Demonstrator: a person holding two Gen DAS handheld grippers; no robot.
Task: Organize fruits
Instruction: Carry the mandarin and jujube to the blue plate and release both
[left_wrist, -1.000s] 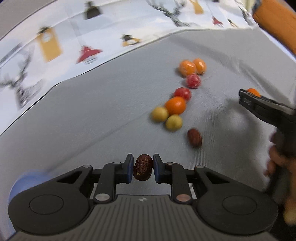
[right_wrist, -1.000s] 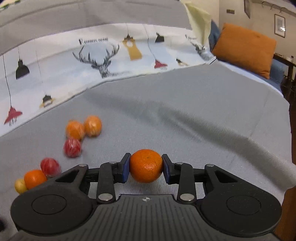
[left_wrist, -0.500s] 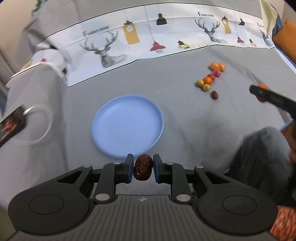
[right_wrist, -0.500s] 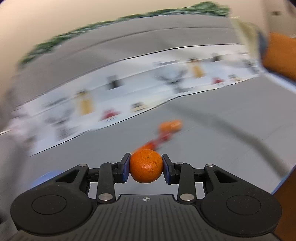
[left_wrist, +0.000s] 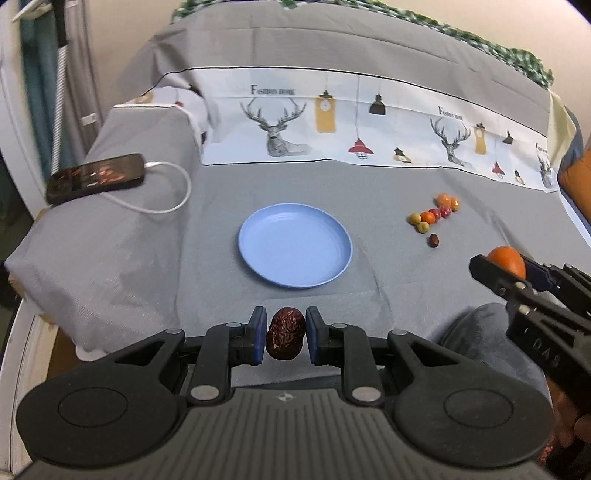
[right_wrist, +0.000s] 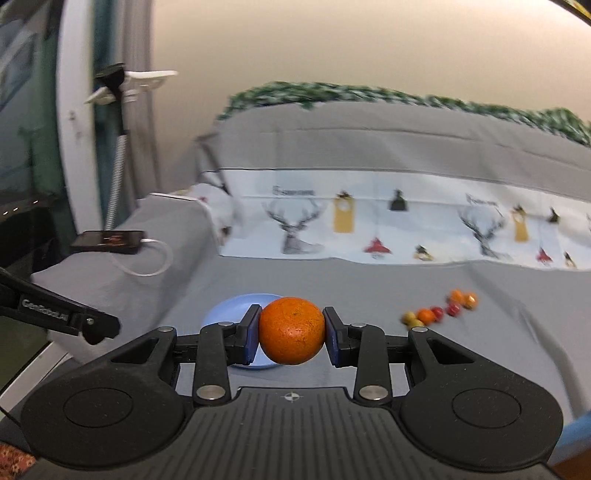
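Observation:
My left gripper (left_wrist: 286, 338) is shut on a wrinkled dark red date (left_wrist: 285, 336), held above the near edge of the grey bed. An empty blue plate (left_wrist: 258, 236) lies ahead of it on the cover. My right gripper (right_wrist: 291, 336) is shut on an orange (right_wrist: 291, 330); it shows at the right of the left wrist view (left_wrist: 506, 264). The plate (right_wrist: 225, 308) sits partly hidden behind the orange. A cluster of small fruits (left_wrist: 434, 214) lies to the right of the plate, with a second date (left_wrist: 433, 240) beside it.
A phone (left_wrist: 94, 177) with a white cable (left_wrist: 166, 199) rests on a raised grey cushion at the left. A printed deer-and-lamp sheet (left_wrist: 332, 122) runs across the back. An orange pillow (left_wrist: 576, 184) is at the far right. A knee in grey (left_wrist: 476, 339) is at lower right.
Both grippers have pulled back and up from the fruit cluster, keeping their fruits. The views have swung left, so the blue plate and the phone have come into view.

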